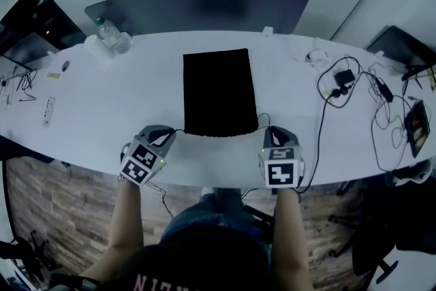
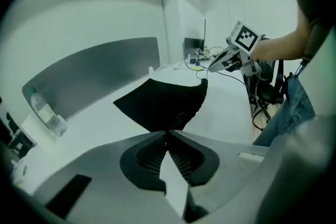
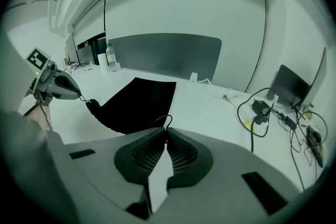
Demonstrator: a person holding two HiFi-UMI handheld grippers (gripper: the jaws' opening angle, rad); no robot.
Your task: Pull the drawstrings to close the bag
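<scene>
A black drawstring bag point(image 1: 219, 91) lies flat on the white table point(image 1: 122, 92), its gathered mouth toward me. My left gripper point(image 1: 167, 135) sits at the mouth's left corner, jaws together on a thin black drawstring point(image 1: 177, 131). My right gripper point(image 1: 270, 132) is at the right corner. In the right gripper view, a cord loop point(image 3: 167, 119) runs from the bag point(image 3: 137, 104) into my right gripper point(image 3: 167, 134), whose jaws are pressed together. That view also shows the left gripper point(image 3: 79, 94) pinching the cord at the bag's corner. In the left gripper view, my left gripper point(image 2: 167, 136) has the bag point(image 2: 163, 102) just beyond its jaws.
A water bottle point(image 1: 112, 35) stands at the back left near a grey partition point(image 1: 204, 7). Tangled cables and a charger point(image 1: 344, 78) lie at the right, with a dark device point(image 1: 417, 120) beyond. A small remote point(image 1: 48, 111) is at the far left.
</scene>
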